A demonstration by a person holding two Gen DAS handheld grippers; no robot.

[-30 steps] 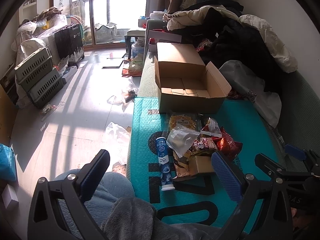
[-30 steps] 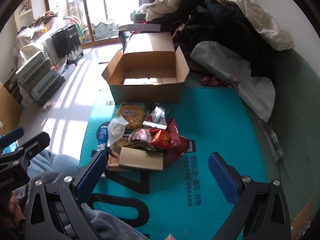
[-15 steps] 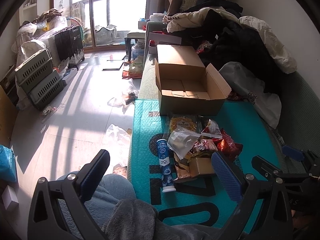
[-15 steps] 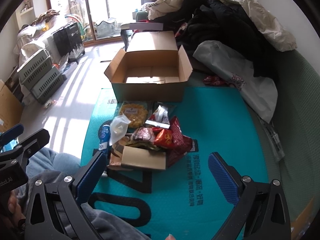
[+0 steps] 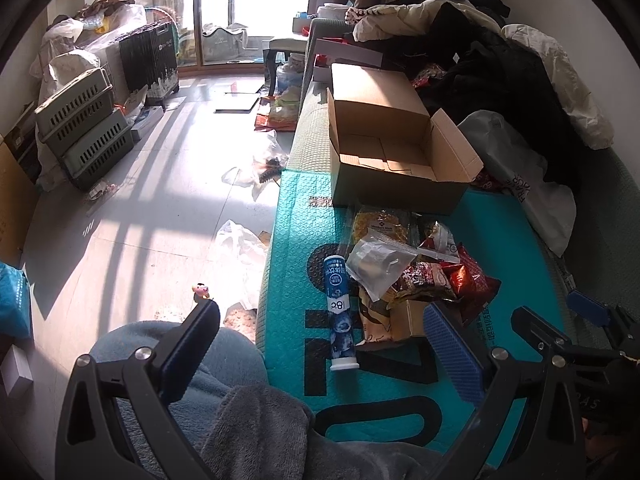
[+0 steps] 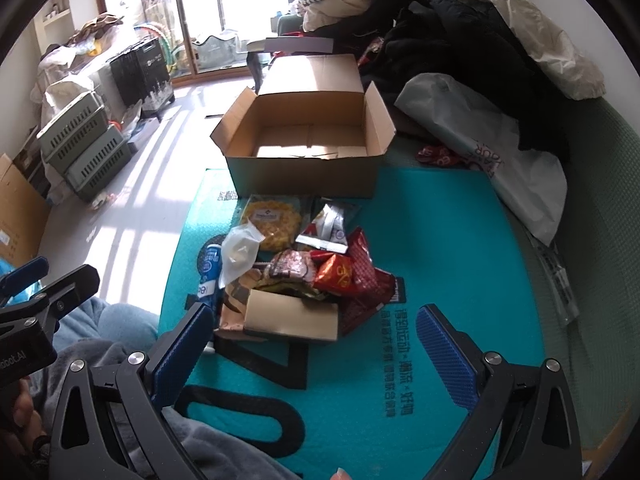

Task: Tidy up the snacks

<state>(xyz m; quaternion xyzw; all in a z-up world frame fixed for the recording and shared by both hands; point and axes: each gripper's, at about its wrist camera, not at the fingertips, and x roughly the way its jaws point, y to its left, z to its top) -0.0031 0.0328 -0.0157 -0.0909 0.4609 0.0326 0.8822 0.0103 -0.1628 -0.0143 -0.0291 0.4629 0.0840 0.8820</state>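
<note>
Sunlit floor [image 5: 132,216]; teal mat [image 6: 440,240] bears snacks [image 6: 304,268].

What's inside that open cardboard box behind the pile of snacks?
The cardboard box holds no snacks: only its bare folded bottom flaps, with a patch of sunlight across them. The strip of floor just behind its near wall is hidden in both views. The snacks are heaped on the teal mat in front.

Snack pile [image 6: 304,276] — mixed packets heaped on the teal mat [image 6: 440,240], just in front of the open, empty cardboard box [image 6: 304,132]. Blue tube [image 5: 339,312] lies flat at the pile's left edge; small brown carton [image 6: 292,316] lies at its near edge — red packets [image 6: 352,272] right.
</note>
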